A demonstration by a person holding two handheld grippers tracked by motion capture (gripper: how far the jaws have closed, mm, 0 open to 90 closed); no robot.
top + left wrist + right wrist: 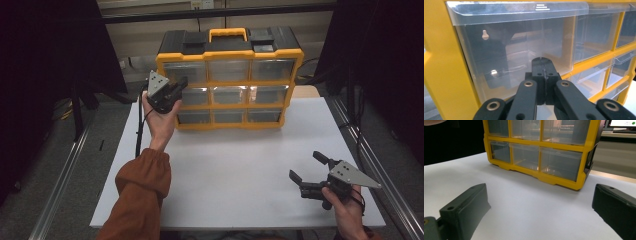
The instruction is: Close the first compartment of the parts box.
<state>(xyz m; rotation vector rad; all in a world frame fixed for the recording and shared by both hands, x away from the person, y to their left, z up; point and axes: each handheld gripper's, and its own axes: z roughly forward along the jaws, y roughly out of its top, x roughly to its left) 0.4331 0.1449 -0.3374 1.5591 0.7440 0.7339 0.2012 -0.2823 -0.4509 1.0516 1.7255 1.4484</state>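
A yellow and black organiser box [229,54] with clear plastic drawers stands at the back of the white table [235,170]. My left gripper [179,86] is held up at the box's left side, its jaws shut together with nothing between them. In the left gripper view its closed tips [541,60] sit right in front of a clear drawer [514,50] next to the yellow frame [441,75]. My right gripper [307,166] rests low near the table's front right, open and empty. Its view shows the box's bottom drawers [536,157] farther off.
Metal rails [65,170] run along both sides of the table. Dark curtains [45,60] hang at left and right. A cable [139,125] trails from the left gripper down past the table's left edge. The box's orange handle [228,34] sits on top.
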